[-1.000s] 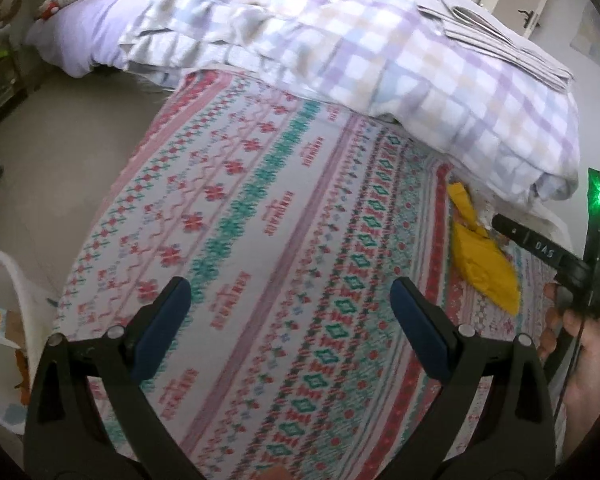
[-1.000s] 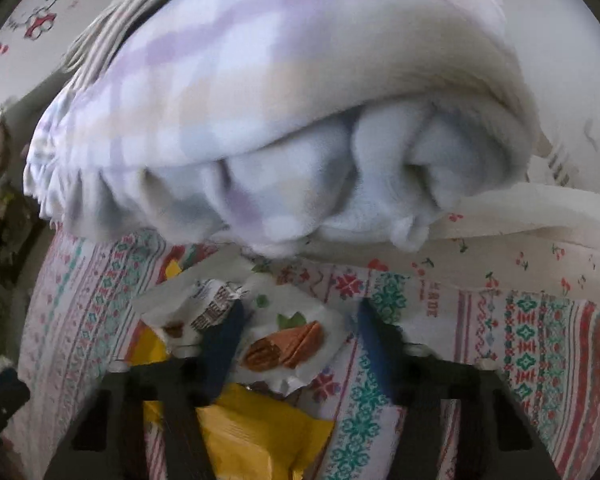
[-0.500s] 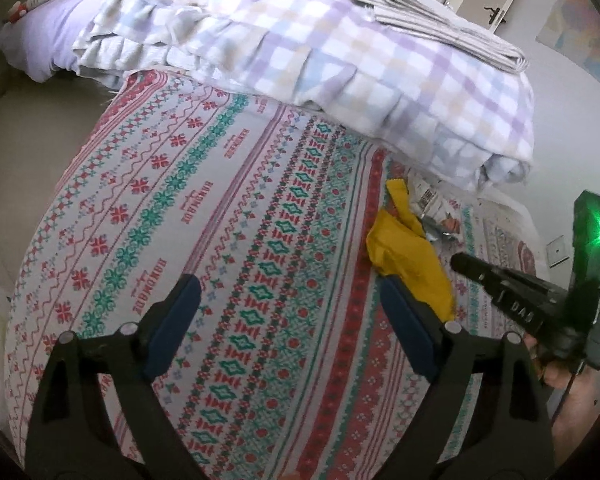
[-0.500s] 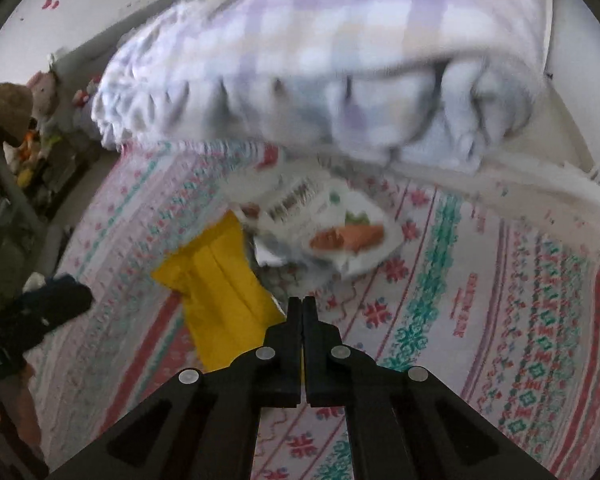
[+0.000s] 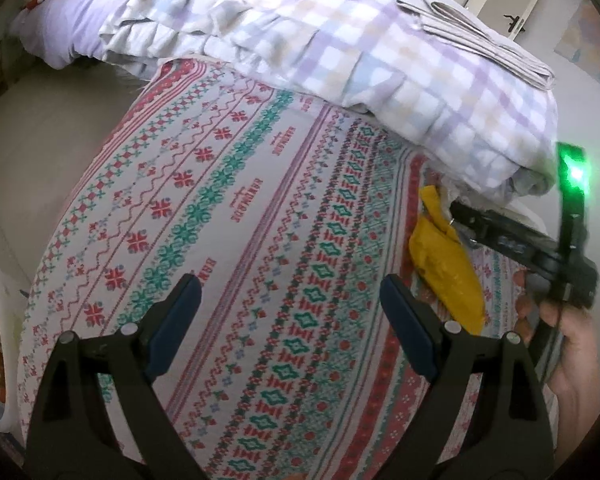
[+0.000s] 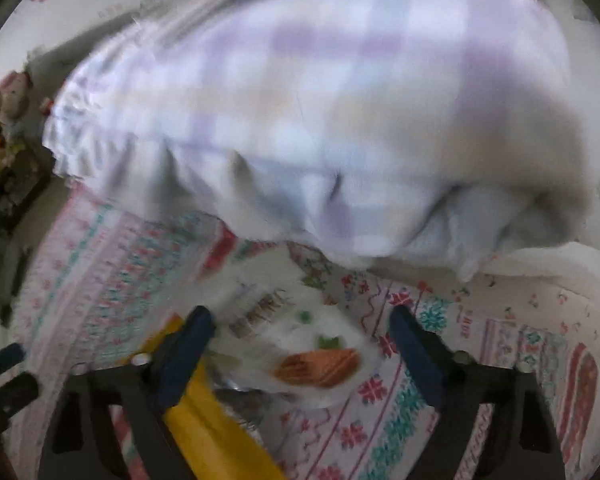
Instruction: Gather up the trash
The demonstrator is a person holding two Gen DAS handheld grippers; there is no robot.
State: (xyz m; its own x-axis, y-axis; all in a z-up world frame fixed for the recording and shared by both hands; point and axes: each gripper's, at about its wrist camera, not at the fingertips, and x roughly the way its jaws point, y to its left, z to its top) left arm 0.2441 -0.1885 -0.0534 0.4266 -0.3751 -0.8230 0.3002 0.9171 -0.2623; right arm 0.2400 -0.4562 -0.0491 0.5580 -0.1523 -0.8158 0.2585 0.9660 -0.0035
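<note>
Blurred white wrapper [image 6: 300,344] (print unreadable)

Your left gripper [image 5: 290,312] and right gripper [image 6: 300,350] share one build: black plastic arms pierced by triangular cutouts, silver screws at the joints, dark blue pads on the fingertips [image 5: 406,322], and a glowing green light on the right unit.

Motion blur smeared the checked blanket [image 6: 320,100] and white snack wrapper [image 6: 300,344]; its print was unreadable
</note>
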